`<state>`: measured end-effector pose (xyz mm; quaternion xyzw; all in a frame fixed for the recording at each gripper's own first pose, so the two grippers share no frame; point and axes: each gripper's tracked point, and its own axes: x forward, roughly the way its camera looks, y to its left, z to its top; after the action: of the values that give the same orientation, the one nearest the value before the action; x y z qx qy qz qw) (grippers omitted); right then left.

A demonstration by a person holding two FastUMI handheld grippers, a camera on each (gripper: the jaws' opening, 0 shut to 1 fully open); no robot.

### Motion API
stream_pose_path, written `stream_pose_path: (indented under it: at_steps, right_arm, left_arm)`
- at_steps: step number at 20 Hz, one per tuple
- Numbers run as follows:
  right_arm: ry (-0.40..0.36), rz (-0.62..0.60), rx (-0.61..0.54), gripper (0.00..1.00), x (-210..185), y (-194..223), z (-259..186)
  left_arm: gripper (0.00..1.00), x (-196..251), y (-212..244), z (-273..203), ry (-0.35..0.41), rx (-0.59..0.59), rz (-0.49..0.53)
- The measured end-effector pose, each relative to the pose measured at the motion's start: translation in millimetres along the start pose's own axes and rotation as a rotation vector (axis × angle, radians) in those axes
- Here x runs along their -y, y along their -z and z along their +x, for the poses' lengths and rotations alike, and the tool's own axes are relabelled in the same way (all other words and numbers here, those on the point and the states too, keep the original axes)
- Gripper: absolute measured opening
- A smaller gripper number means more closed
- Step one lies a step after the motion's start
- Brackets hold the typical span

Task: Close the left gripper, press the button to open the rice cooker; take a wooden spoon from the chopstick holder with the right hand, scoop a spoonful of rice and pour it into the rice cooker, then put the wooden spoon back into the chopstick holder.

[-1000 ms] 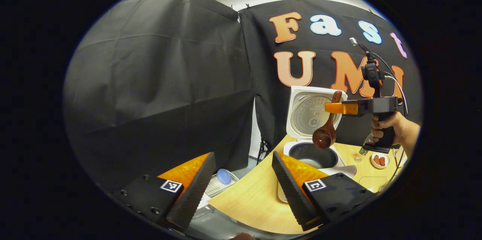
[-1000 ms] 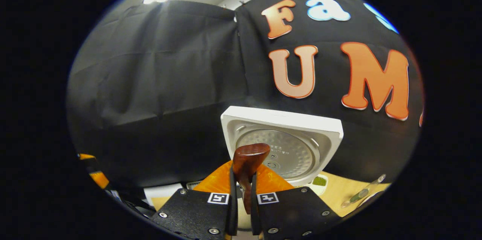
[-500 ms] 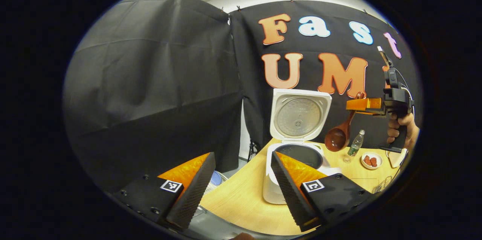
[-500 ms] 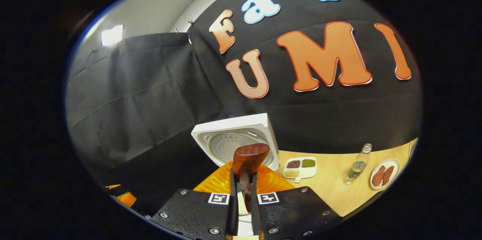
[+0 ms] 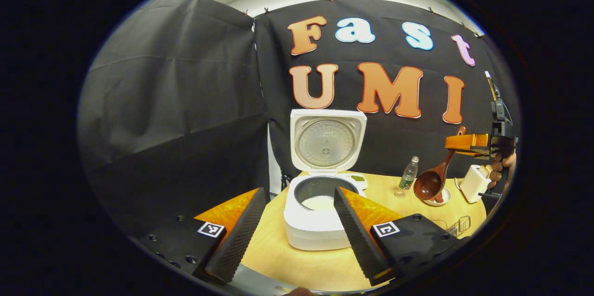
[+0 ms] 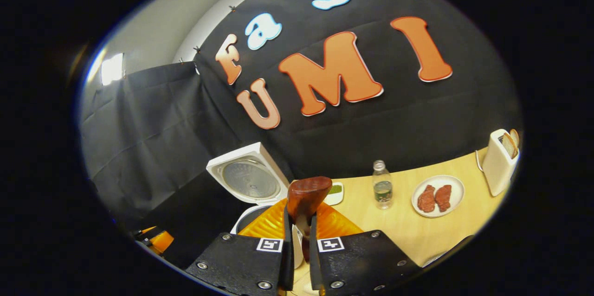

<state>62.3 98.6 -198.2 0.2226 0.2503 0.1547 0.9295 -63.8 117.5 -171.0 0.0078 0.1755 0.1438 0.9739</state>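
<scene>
Two tongs: right tongs clamp the light, rigid wooden spoon at its handle; left tongs gape empty.

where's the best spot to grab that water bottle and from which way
Take the water bottle around its straight body, coming in level from the open table side in front of it. It stands upright, apart from the plate, and its neck narrows toward the cap.

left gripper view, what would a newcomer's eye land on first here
The white rice cooker in the middle of the light wooden table, its lid up and white rice in the pot. To the right, the right gripper holds a dark brown wooden spoon above a small white plate; the left gripper is open in front.
</scene>
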Motion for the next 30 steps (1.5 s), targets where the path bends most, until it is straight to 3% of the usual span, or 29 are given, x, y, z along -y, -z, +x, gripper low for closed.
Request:
stream_pose_path:
  at_steps: [1,11,17,21,27,30]
  right_arm:
    - [0.021,0.014,0.012,0.13,14,-3,-10]
    - [0.227,0.142,0.073,0.13,140,-2,-106]
    - [0.37,0.178,0.069,0.13,213,29,-160]
    - [0.414,0.211,0.03,0.13,241,63,-171]
    - [0.472,0.204,-0.005,0.13,274,109,-158]
    - [0.494,0.259,-0.005,0.15,280,129,-151]
  left_arm:
    - [1.0,10,-2,0,0.012,0.003,0.008]
    - [1.0,105,2,-7,0.152,-0.006,0.038]
    - [1.0,152,-2,-4,0.209,-0.01,0.058]
    - [1.0,170,-4,-7,0.218,-0.004,0.069]
    - [0.98,175,-5,-11,0.196,-0.002,0.081]
    - [0.98,172,-3,-12,0.181,-0.008,0.092]
